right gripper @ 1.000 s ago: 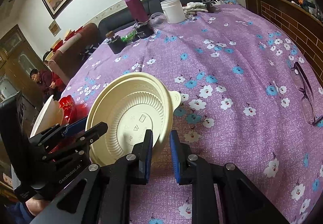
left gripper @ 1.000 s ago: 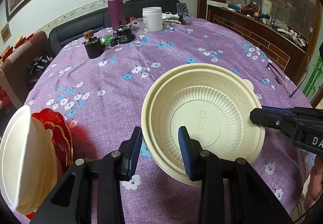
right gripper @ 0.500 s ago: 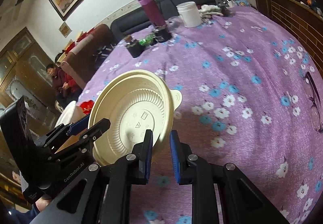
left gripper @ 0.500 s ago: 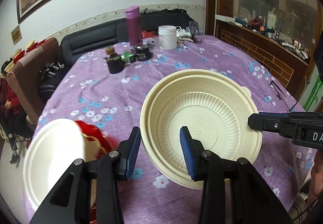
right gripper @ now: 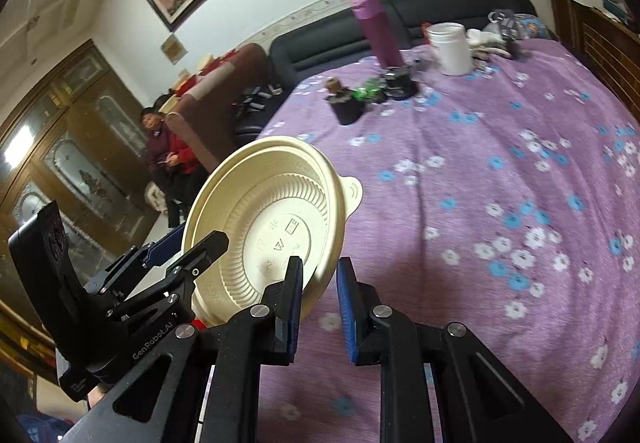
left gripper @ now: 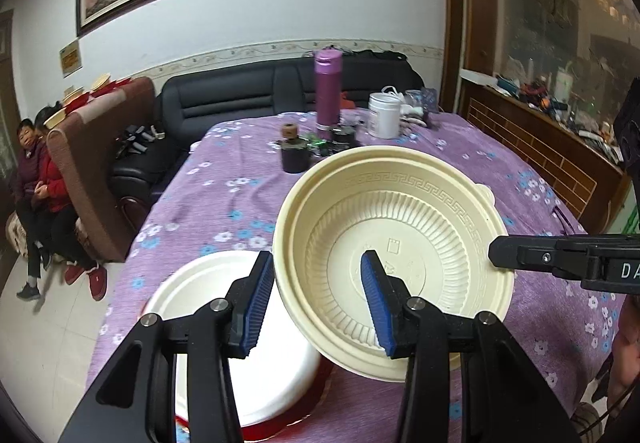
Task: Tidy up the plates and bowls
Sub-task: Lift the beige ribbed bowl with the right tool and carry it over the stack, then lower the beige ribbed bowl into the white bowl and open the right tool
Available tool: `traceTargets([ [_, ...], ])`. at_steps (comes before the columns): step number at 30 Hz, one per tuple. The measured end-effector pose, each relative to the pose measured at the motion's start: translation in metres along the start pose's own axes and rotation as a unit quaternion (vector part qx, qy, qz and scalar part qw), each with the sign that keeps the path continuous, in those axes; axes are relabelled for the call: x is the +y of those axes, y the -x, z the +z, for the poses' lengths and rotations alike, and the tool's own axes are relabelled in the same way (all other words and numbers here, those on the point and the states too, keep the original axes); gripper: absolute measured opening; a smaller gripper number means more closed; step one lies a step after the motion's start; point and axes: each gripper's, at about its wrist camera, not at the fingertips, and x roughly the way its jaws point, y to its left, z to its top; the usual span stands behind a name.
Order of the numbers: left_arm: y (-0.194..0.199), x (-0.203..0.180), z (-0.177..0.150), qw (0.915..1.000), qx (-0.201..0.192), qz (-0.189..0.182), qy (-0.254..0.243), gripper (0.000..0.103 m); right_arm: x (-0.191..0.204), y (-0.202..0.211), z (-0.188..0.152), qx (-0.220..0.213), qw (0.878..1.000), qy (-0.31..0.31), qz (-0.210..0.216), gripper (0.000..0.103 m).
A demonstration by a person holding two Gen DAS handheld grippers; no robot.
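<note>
A cream plastic bowl (left gripper: 394, 263) is held tilted above the purple flowered table (left gripper: 240, 179). My left gripper (left gripper: 318, 309) straddles its near rim with one pad inside and one outside, a gap showing. My right gripper (right gripper: 318, 303) straddles the opposite rim (right gripper: 320, 283), a gap showing on its right pad side. The bowl also shows in the right wrist view (right gripper: 272, 227). A white bowl (left gripper: 224, 327) sits on a red plate (left gripper: 292, 419) at the table's near left corner, below my left gripper.
A purple flask (left gripper: 328, 91), a white jar (left gripper: 384, 115), a dark pot (left gripper: 295, 153) and small items stand at the far end. A black sofa (left gripper: 248, 99) and seated people (left gripper: 36, 171) are at the left. A wooden ledge (left gripper: 540, 139) runs along the right.
Both grippers have raised the cream bowl and tilted it more upright. The white bowl and red plate have come in under my left gripper.
</note>
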Motion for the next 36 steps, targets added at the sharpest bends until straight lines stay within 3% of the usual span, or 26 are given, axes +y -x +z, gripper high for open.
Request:
traceTargets([
  [20, 0.038, 0.089, -0.024, 0.9963, -0.004, 0.065, 0.057, 0.044, 0.091, -0.051, -0.001, 0.048, 0.995, 0.056, 0.063, 0.019],
  [36, 0.023, 0.117, -0.043, 0.9935, 0.030, 0.084, 0.071, 0.044, 0.102, -0.095, -0.012, 0.101, 0.991, 0.037, 0.084, 0.019],
])
